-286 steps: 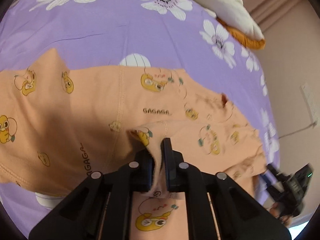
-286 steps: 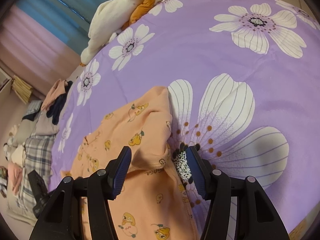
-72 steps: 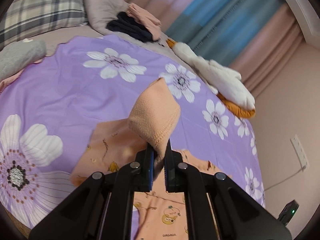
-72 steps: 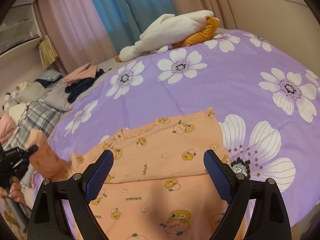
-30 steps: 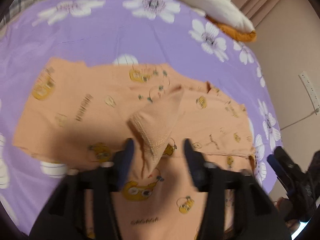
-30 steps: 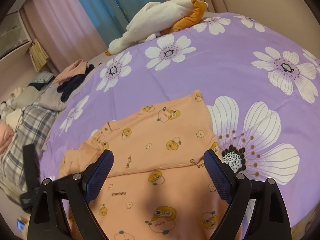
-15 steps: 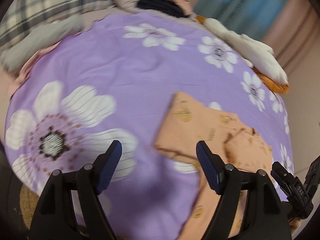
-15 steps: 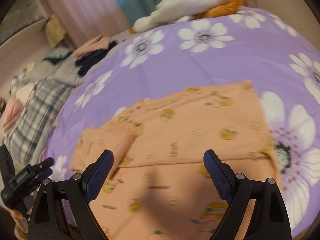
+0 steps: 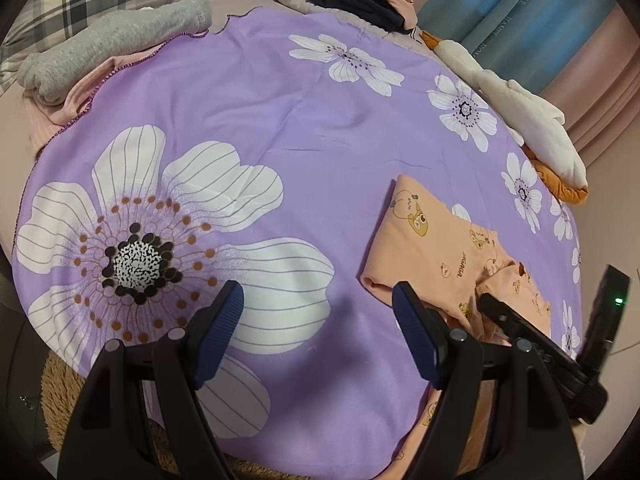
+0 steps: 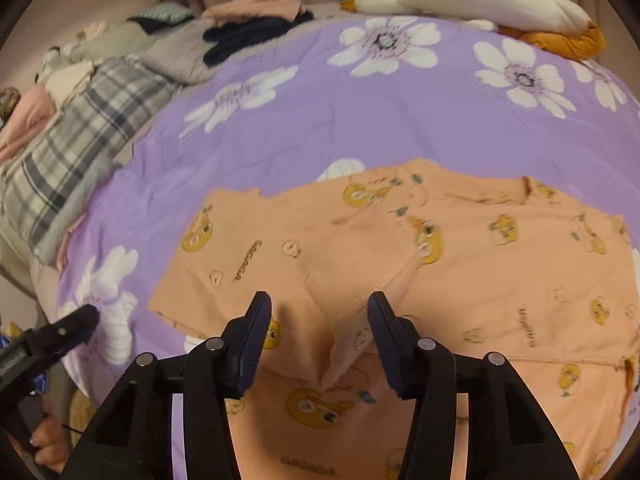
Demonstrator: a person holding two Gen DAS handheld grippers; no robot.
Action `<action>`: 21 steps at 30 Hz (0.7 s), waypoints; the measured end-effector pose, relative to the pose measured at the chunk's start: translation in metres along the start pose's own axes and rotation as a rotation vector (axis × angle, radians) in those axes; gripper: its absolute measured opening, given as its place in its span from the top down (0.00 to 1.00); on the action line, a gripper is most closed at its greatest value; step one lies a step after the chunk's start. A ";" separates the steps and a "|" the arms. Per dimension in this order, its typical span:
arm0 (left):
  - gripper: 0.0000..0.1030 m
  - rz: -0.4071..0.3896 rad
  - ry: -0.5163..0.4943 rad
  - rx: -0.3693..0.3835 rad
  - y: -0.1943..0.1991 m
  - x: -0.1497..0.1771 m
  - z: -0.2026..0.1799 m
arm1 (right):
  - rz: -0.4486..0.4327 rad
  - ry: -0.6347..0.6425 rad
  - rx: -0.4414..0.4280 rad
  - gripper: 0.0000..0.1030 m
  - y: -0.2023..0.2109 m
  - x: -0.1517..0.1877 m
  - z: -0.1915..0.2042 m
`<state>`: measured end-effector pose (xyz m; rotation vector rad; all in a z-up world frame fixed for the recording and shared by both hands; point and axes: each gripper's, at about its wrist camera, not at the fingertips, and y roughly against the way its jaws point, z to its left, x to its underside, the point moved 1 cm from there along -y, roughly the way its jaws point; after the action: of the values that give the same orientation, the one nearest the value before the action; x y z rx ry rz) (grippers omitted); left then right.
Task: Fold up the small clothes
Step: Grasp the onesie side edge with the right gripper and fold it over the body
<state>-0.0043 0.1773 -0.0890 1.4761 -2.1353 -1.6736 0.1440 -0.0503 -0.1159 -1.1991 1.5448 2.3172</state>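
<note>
Orange garment [image 10: 460, 264], duck-printed, sleeve folded inward, flat on your purple bedspread [image 9: 248, 128]. Right claw [image 10: 318, 320] closing around sleeve cuff (pads not touching); left claw [image 9: 318, 320] released, empty.

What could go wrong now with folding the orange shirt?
The right gripper has jaws closing around the folded-in sleeve of the orange shirt; it might pinch extra layers underneath and drag the fold crooked. The left gripper hangs open over the purple sheet, so nothing steadies that side.
</note>
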 end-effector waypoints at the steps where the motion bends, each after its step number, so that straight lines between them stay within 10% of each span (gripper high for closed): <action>1: 0.26 0.005 0.002 0.002 -0.001 0.000 0.001 | 0.005 0.005 0.020 0.49 -0.003 -0.001 0.001; 4: 0.25 0.012 0.002 0.005 -0.004 0.000 0.001 | 0.007 0.023 0.091 0.49 -0.012 -0.001 -0.001; 9: 0.25 0.021 0.000 0.006 -0.007 0.001 -0.001 | -0.018 0.037 0.108 0.86 -0.012 -0.006 -0.005; 21: 0.26 0.022 -0.042 0.010 -0.011 -0.003 -0.019 | -0.312 -0.142 -0.002 0.89 0.092 -0.052 -0.073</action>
<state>0.0152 0.1659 -0.0881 1.4274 -2.1752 -1.7044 0.1741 -0.1373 -0.0268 -1.1533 1.2117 2.1483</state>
